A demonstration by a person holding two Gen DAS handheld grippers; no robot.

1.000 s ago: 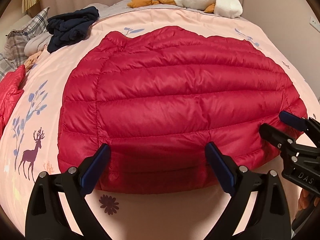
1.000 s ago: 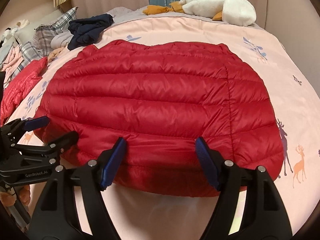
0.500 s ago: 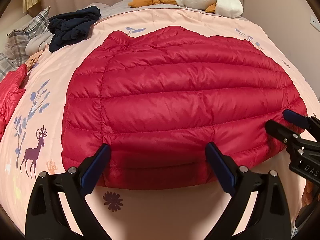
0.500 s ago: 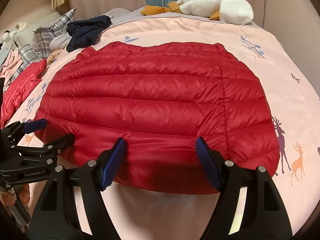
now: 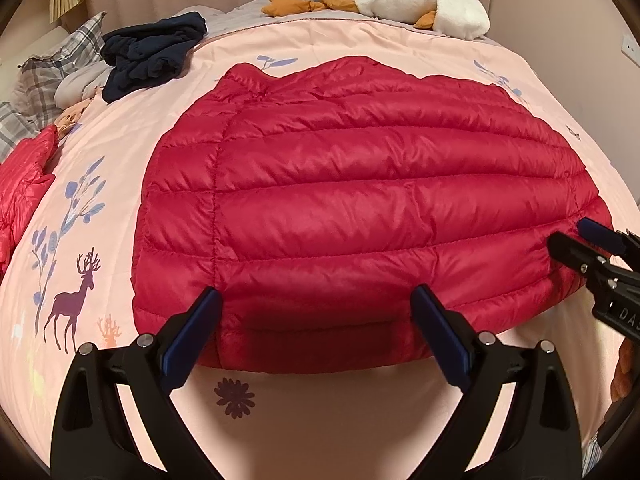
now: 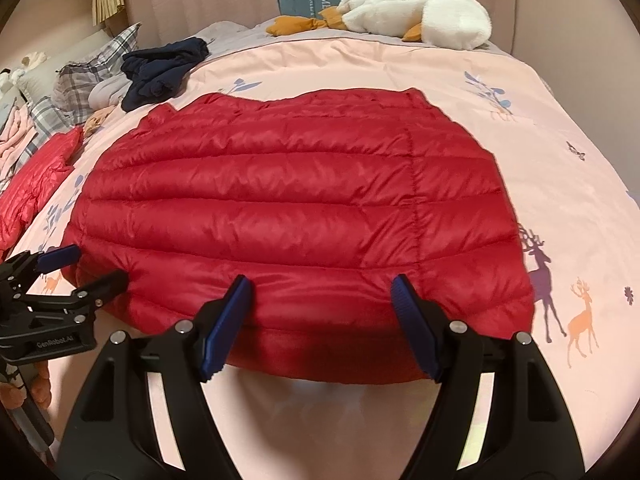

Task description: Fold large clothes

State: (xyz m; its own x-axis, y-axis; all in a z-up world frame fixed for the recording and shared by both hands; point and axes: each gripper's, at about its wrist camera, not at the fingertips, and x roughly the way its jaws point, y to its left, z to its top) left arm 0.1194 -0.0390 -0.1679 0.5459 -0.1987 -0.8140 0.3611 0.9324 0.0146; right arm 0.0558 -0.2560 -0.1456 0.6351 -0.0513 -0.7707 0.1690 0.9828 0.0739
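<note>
Glossy red quilted down jacket (image 5: 360, 200), pink bedspread (image 5: 360, 408) printed with purple deer, navy crumpled garment (image 5: 152, 54) beyond the jacket, white plush goose (image 5: 416, 4)

The red quilted down jacket (image 5: 360, 216) lies flat, folded into a broad slab, across the bed's (image 5: 304, 420) middle, hem toward its near edge.

Jacket spread across the bed, both hand-held grippers at its near hem

My left hand-held gripper (image 5: 316, 332) and right hand-held gripper (image 6: 320, 320) sit side by side before the jacket (image 5: 360, 200) on the bed (image 5: 320, 408); clothes pile (image 5: 152, 52) far left, plush toy (image 5: 416, 4) behind.
</note>
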